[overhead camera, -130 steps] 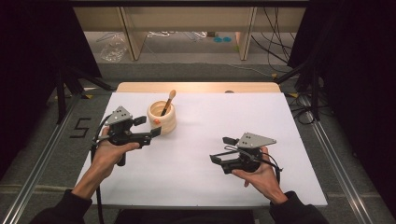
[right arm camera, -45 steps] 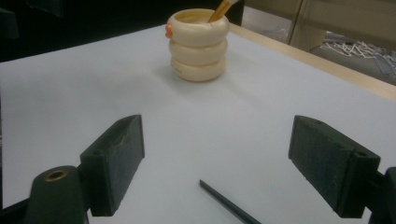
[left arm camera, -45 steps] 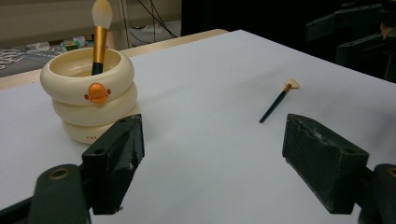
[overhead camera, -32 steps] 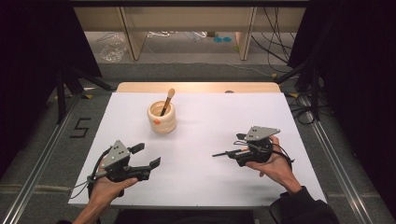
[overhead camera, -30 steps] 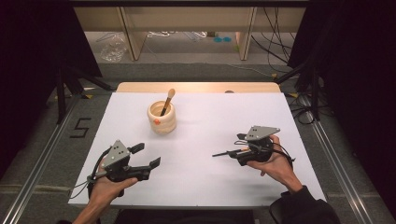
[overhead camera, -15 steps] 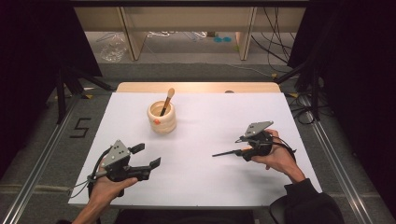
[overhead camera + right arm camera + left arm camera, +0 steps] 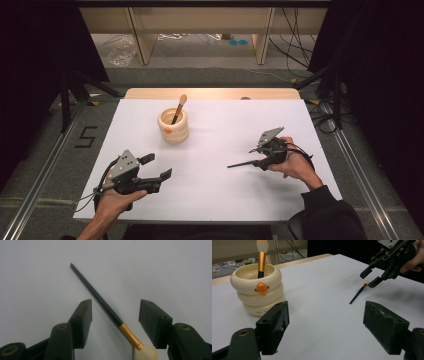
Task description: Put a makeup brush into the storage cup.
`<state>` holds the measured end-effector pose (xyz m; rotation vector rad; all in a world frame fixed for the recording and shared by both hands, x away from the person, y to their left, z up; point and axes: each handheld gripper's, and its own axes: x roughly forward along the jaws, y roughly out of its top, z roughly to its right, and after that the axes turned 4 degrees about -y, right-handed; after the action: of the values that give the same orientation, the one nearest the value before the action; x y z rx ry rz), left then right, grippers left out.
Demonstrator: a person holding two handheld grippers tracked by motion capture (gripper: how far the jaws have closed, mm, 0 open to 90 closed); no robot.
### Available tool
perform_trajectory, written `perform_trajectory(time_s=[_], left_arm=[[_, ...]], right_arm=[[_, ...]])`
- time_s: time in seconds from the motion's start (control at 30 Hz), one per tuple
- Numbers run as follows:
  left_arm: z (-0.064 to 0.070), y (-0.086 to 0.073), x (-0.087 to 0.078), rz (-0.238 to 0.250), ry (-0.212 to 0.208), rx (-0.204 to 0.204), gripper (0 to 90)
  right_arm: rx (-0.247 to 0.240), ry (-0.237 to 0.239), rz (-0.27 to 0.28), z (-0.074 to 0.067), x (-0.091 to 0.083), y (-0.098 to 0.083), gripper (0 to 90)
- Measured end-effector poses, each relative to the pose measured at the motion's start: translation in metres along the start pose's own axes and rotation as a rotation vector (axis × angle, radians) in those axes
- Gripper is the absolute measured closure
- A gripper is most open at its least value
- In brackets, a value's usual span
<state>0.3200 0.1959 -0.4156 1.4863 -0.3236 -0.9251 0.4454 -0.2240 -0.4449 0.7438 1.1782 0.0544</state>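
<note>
Brush (image 7: 107,310) lies flat on the white surface (image 7: 215,150), right side, between the jaws of the right hand-held gripper (image 7: 250,161), which have just been closing but aren't pinching it yet. I'd centre on the gold ferrule, since the thin, smooth dark handle could roll or slip. Fluffy cream bristles sit nearest the gripper body. Left hand-held gripper (image 7: 160,166) waits wide apart, empty. The ringed cream holder (image 7: 173,126) already has one brush (image 7: 177,108).

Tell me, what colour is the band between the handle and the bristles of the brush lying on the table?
Gold, on the brush; the right gripper view shows it best.
</note>
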Motion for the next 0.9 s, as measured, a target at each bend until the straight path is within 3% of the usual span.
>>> perform_trajectory(time_s=[0.2,0.27,0.37,0.43,0.53,0.6,0.9], left_arm=[[-0.001,0.000,0.000,-0.004,-0.001,0.010,21.0],[0.000,0.000,0.000,-0.002,0.000,-0.006,21.0],[0.001,0.000,0.000,-0.002,0.002,-0.007,21.0],[-0.001,0.000,0.000,-0.004,-0.004,0.015,21.0],[-0.001,0.000,0.000,-0.004,-0.004,0.015,21.0],[0.001,0.000,0.000,-0.003,0.000,-0.006,21.0],[0.000,0.001,0.000,0.000,0.000,0.000,21.1]], right_arm=[[-0.032,0.028,-0.057,0.003,0.008,0.003,50.2],[-0.050,0.025,-0.085,0.003,0.011,0.003,51.2],[-0.048,0.035,-0.094,0.004,0.013,0.005,53.0],[-0.057,0.038,-0.091,0.004,0.013,0.006,53.9],[-0.074,0.044,-0.097,0.004,0.015,0.009,55.8],[-0.079,0.047,-0.102,0.004,0.016,0.011,56.9],[-0.103,0.083,-0.144,0.001,0.023,0.017,63.9]])
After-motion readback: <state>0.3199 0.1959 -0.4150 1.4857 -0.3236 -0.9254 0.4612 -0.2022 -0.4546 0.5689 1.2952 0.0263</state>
